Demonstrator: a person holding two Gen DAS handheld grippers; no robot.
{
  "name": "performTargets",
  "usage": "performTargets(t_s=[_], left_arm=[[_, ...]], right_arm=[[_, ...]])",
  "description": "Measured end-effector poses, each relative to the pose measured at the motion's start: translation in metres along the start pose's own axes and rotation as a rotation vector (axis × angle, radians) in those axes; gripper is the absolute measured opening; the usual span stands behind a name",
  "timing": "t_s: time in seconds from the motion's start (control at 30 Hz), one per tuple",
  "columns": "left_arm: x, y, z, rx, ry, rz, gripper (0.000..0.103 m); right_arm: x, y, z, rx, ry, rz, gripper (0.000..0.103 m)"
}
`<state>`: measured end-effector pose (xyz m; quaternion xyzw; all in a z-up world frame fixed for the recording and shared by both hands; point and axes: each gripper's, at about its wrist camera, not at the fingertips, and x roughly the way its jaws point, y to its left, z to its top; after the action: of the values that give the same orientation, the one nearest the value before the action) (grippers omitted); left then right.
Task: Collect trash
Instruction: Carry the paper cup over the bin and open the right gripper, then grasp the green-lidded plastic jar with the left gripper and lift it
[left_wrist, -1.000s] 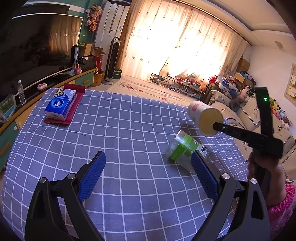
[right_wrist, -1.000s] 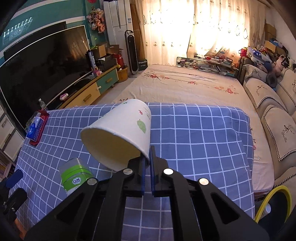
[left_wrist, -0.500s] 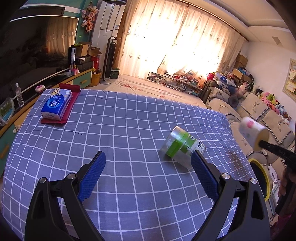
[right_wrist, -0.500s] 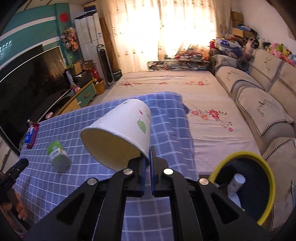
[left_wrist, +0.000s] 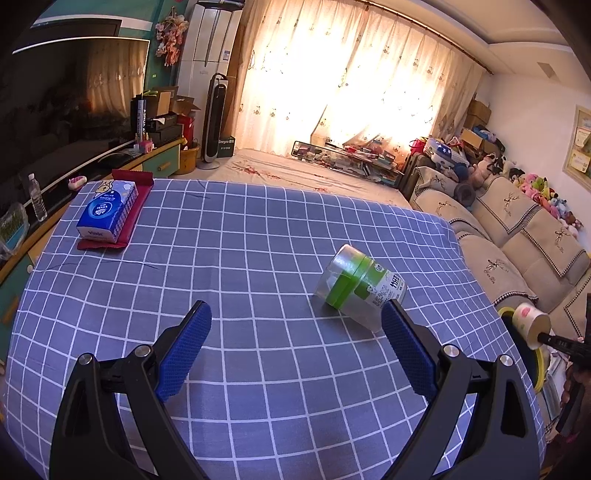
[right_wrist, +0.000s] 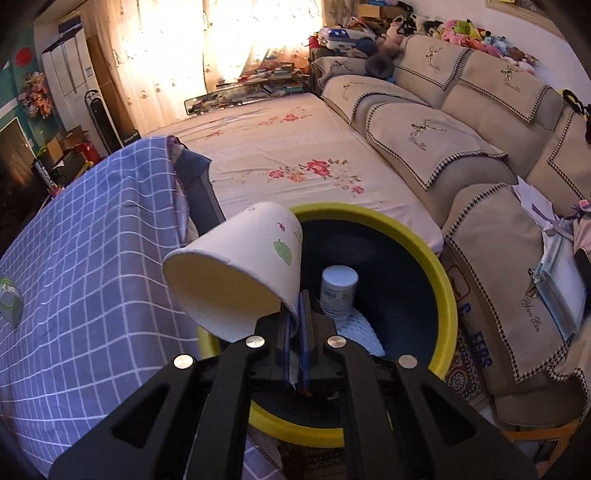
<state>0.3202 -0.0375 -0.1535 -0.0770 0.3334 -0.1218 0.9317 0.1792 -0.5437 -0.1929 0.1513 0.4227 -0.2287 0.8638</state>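
The right gripper (right_wrist: 294, 325) is pinched narrow on the rim of a white paper cup (right_wrist: 240, 269), its two blue pads closed on the cup's wall at the lower right edge of the mouth. The cup is tipped, its open mouth facing back toward the camera and to the left, its base pointing away, with a small green fruit print and a red mark on its side. Directly beyond and below this gripper sits a round trash bin (right_wrist: 439, 273) with a yellow rim and a dark inside; the cup hangs over the bin's near left part. Inside the bin, just right of the cup, a small white bottle (right_wrist: 338, 291) stands on something pale and textured. To the left of the right gripper the desk (right_wrist: 85, 236) drops away under a blue checked cloth. The left gripper (left_wrist: 295, 343) is spread wide and holds nothing, its blue pads hovering above the checked desk (left_wrist: 221, 266). Ahead of it and close to its right finger (left_wrist: 408, 350) lies a clear plastic jar (left_wrist: 360, 288) with a green band and label, on its side on the cloth. Farther ahead on its left a blue tissue pack (left_wrist: 107, 212) rests on a red packet (left_wrist: 136, 206). At the far right of the left wrist view the cup (left_wrist: 532, 323) appears again above the bin's yellow rim (left_wrist: 540, 369).
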Motion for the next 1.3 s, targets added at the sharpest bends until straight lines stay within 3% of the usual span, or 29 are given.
performTargets(t_s=[0.1, 0.23, 0.37, 0.53, 0.73, 0.93, 1.13, 1.3], left_arm=[[-0.001, -0.002, 0.0, 0.002, -0.001, -0.002, 0.092], [-0.003, -0.003, 0.001, 0.003, -0.003, -0.009, 0.092], [-0.002, -0.006, 0.0, 0.014, -0.001, -0.015, 0.092], [-0.004, -0.014, -0.001, 0.041, -0.008, -0.02, 0.092], [-0.001, -0.027, -0.003, 0.113, 0.011, -0.058, 0.092], [0.013, -0.062, -0.001, 0.286, 0.099, -0.076, 0.092], [0.041, -0.077, 0.021, 0.426, 0.14, -0.005, 0.092], [0.067, -0.071, 0.036, 0.447, 0.217, -0.088, 0.092]], right_arm=[[0.002, -0.014, -0.004, 0.044, 0.003, -0.033, 0.028], [-0.011, -0.019, 0.001, 0.078, -0.043, -0.049, 0.031], [-0.038, 0.009, 0.015, 0.055, -0.135, 0.037, 0.04], [-0.057, 0.082, 0.03, -0.032, -0.243, 0.211, 0.043], [-0.033, 0.155, 0.033, -0.104, -0.213, 0.41, 0.044], [-0.013, 0.176, 0.02, -0.166, -0.125, 0.439, 0.044], [-0.019, 0.169, 0.021, -0.133, -0.149, 0.461, 0.05], [-0.014, 0.169, 0.019, -0.126, -0.128, 0.463, 0.05]])
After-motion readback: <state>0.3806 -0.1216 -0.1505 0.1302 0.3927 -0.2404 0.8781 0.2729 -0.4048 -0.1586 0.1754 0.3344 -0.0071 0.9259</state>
